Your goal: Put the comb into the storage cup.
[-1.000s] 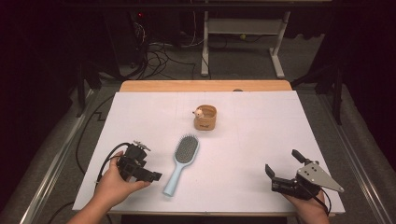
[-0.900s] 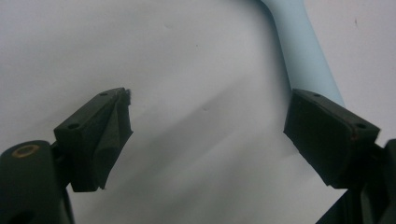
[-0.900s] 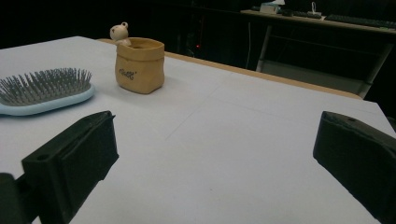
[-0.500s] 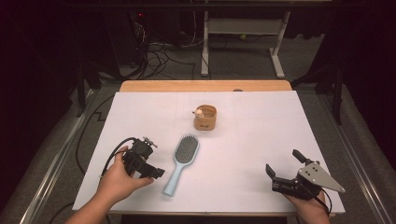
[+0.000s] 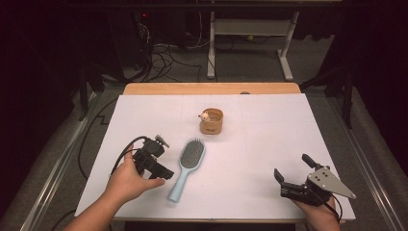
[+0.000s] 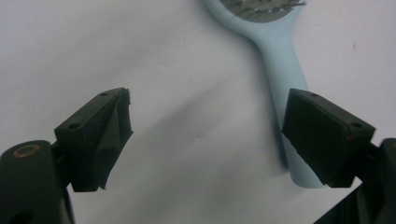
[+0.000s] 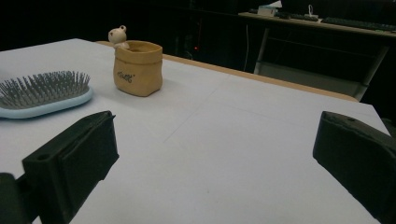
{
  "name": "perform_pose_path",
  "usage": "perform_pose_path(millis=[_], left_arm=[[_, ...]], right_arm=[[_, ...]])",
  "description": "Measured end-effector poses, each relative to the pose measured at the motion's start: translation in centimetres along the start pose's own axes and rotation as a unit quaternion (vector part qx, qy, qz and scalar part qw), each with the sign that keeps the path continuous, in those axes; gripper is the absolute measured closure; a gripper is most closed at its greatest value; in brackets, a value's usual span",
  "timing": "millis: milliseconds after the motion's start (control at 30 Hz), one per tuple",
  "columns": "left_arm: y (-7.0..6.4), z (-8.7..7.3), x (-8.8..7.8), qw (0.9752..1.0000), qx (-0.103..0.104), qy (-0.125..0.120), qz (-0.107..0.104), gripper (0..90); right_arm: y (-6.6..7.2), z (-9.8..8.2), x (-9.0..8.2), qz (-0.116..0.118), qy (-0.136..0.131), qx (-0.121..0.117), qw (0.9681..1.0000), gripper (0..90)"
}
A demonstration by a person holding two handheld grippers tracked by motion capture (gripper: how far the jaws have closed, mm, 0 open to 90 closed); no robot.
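On the white table [image 5: 269, 144]: a hairbrush [image 5: 186, 166] and a small tan pot [image 5: 211, 121].
The pot's inside is hidden; a little figure perches on its rim. Left gripper [image 5: 161, 172], jaws apart and unloaded, sits just beside the brush handle. Right gripper [image 5: 292, 176] spread wide, well apart.

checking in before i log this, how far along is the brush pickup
Nothing looks done yet: the light blue hairbrush lies flat on the white table, bristles up, and the tan pot stands untouched behind it. In hand: the left gripper hangs beside the handle end, jaws apart with only table between them. Left: centring on the handle, closing, lifting. The right gripper rests open near the table's corner.
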State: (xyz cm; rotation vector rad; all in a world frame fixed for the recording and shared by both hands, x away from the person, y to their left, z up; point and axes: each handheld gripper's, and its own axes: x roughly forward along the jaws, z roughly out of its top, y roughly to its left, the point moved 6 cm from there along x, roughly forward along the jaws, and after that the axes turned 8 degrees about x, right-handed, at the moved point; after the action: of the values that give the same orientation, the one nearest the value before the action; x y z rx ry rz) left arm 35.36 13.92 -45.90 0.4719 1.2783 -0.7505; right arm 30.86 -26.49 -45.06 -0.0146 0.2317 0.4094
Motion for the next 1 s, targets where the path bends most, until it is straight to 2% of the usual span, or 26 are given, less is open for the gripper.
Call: perform_pose_path(millis=[67, 167, 300, 467, 533, 633, 700, 900, 1000], left_arm=[[-0.1, 0.5, -0.1, 1.0000, -0.005, 0.003, 0.006, 16.6], [-0.4, 1.4, -0.2, 1.0000, -0.001, 0.007, 0.005, 16.6], [-0.7, 2.8, -0.4, 0.9999, -0.011, 0.004, 0.001, 16.7], [-0.9, 4.1, -0.4, 0.9999, -0.011, -0.002, -0.005, 15.8], [-1.0, 4.3, -0.4, 0.9998, -0.012, -0.002, -0.017, 15.5], [-0.8, 4.5, -0.3, 0.9998, -0.006, 0.010, -0.013, 16.3], [-0.8, 4.7, -0.3, 0.9998, -0.008, 0.010, -0.015, 16.4], [-0.6, 5.0, -0.1, 0.9997, -0.013, 0.019, 0.008, 16.4], [-0.7, 5.1, 0.0, 0.9997, -0.005, 0.024, 0.006, 16.9]], right_arm=[[0.0, 0.0, 0.0, 0.001, -0.001, -0.001, 1.0000, 0.5], [0.1, 0.1, 0.1, 0.002, -0.002, -0.001, 1.0000, 0.5], [0.0, 0.1, 0.0, 0.002, -0.003, -0.001, 1.0000, 0.7], [-0.1, 0.2, 0.0, 0.001, -0.005, 0.002, 1.0000, 1.0], [-0.1, 0.2, 0.0, 0.001, -0.006, 0.002, 1.0000, 1.2], [-0.1, 0.2, 0.0, 0.001, -0.007, 0.003, 1.0000, 1.4], [-0.1, 0.2, 0.0, 0.001, -0.006, 0.003, 1.0000, 1.4], [-0.1, 0.3, 0.0, 0.001, -0.007, 0.004, 1.0000, 1.6], [-0.1, 0.2, 0.0, 0.001, -0.006, 0.005, 1.0000, 1.6]])
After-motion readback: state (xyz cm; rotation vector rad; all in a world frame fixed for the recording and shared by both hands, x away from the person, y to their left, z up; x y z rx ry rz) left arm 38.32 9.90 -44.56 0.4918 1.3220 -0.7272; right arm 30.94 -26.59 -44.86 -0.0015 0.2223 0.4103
